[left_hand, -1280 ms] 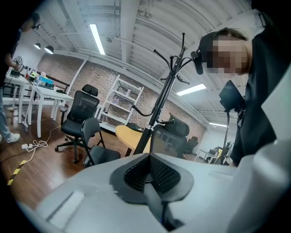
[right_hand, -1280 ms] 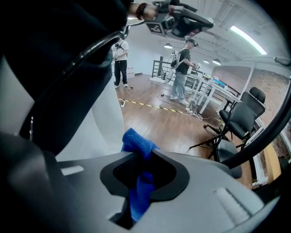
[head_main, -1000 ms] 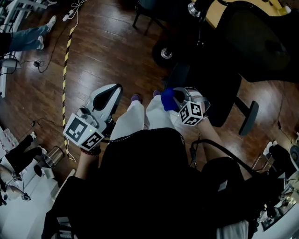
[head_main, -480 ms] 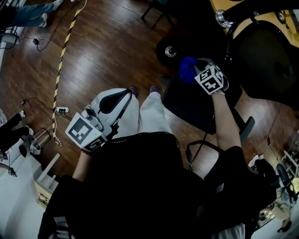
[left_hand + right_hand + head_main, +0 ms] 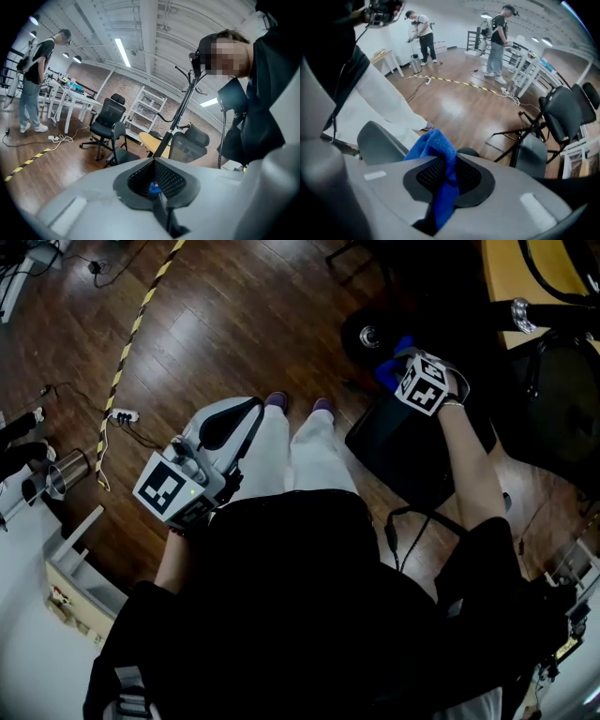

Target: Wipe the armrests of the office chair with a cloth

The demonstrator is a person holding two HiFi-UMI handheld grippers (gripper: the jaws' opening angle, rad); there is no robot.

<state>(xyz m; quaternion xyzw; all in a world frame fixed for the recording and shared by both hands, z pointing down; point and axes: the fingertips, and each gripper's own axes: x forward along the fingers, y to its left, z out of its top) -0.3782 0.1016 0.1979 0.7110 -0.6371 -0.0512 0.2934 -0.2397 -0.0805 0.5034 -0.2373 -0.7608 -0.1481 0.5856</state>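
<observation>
Cloth (image 5: 435, 143): blue, pinched in the right claw (image 5: 449, 176). The jaws are clenched on its middle, with a bunched fold standing up past the tips and a tail hanging below.

Left claw (image 5: 157, 185): jaws drawn together and carrying nothing I can name. A small blue speck sits at the tips, too small to tell. It is held low by the person's left leg, well apart from the office chair (image 5: 412, 451).

Right claw is out over the chair's dark seat, on the person's right. From the claw's own camera, a grey curved pad (image 5: 377, 143) lies just left of the jaws and a little beyond them. I take it for an armrest, not certain. The cloth looks near it but apart, and contact cannot be confirmed.

Step in hand, as I judge it, is bringing the cloth onto the armrest.
- Lead with the loose bunched fold, so fabric and not the hard jaws meets the pad.
- Hold the clench firm, or the cloth drags out.
- Stroke along the pad's length, top first and then the edges.
- The chair stands on wheels on a wood floor (image 5: 216, 324) and may roll under pressure, so the idle left claw could steady it.
</observation>
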